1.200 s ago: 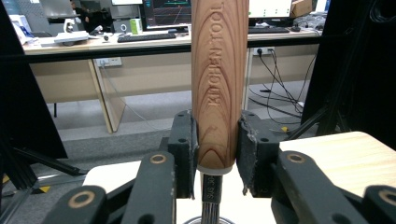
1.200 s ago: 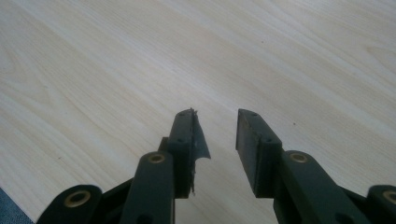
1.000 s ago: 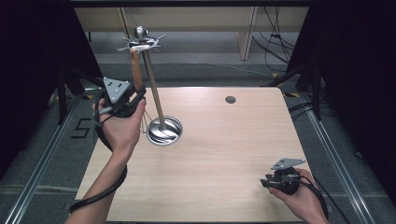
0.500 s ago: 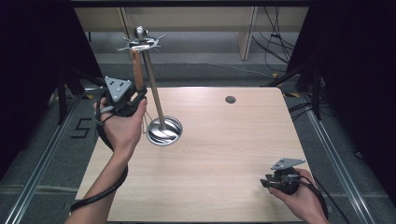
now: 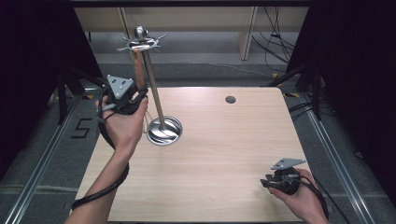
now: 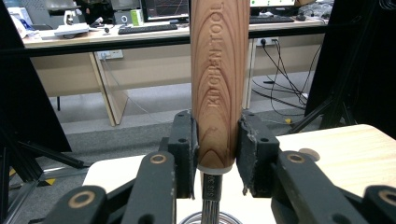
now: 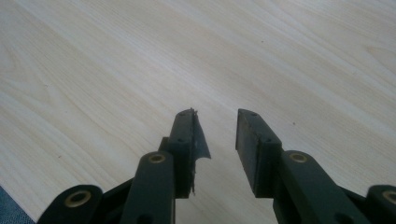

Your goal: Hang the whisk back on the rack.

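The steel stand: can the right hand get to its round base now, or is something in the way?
Probably yes: bare table lies between the right tool, jaws open on nothing, and the base; the left tool grips only the wooden handle.

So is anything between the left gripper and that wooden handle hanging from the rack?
No. The left gripper already has the wooden handle between its pads, clamped at its lower end, with nothing between.
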The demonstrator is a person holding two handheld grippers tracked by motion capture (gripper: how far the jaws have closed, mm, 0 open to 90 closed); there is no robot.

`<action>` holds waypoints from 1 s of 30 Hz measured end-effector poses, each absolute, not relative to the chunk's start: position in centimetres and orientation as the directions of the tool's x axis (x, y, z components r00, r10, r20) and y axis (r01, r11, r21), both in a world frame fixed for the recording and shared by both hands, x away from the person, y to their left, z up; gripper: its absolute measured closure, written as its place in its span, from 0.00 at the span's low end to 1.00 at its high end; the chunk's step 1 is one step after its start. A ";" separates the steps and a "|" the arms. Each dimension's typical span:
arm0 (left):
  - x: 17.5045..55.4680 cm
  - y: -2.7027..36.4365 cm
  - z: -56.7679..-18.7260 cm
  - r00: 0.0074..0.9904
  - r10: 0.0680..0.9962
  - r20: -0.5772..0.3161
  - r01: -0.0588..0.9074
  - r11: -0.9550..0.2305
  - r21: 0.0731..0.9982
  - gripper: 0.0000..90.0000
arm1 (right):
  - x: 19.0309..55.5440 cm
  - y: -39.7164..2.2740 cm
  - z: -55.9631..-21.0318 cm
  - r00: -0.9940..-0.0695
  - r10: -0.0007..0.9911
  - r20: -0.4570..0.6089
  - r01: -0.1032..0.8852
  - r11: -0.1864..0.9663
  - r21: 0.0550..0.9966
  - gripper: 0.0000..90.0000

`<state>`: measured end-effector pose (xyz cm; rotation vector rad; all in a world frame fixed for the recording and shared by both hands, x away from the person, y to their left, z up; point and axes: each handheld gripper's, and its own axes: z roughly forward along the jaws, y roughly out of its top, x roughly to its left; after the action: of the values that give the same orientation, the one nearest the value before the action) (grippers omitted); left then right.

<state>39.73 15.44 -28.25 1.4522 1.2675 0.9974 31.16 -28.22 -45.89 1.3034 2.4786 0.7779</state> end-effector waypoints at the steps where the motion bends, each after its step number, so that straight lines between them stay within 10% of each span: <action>1: 39.8 15.4 -28.2 0.135 0.991 -0.001 0.233 -0.030 0.972 0.76 | 31.2 -28.2 -45.9 -0.575 0.817 0.039 0.693 0.461 0.555 0.76; 30: 41.0 15.0 -28.5 0.130 0.991 0.022 0.252 -0.055 0.966 0.76 | 31.1 -28.2 -45.9 -0.581 0.813 0.040 0.690 0.466 0.554 0.76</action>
<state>40.96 15.04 -28.54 1.4831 1.2789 1.0085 31.14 -28.20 -45.89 1.2976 2.4851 0.7804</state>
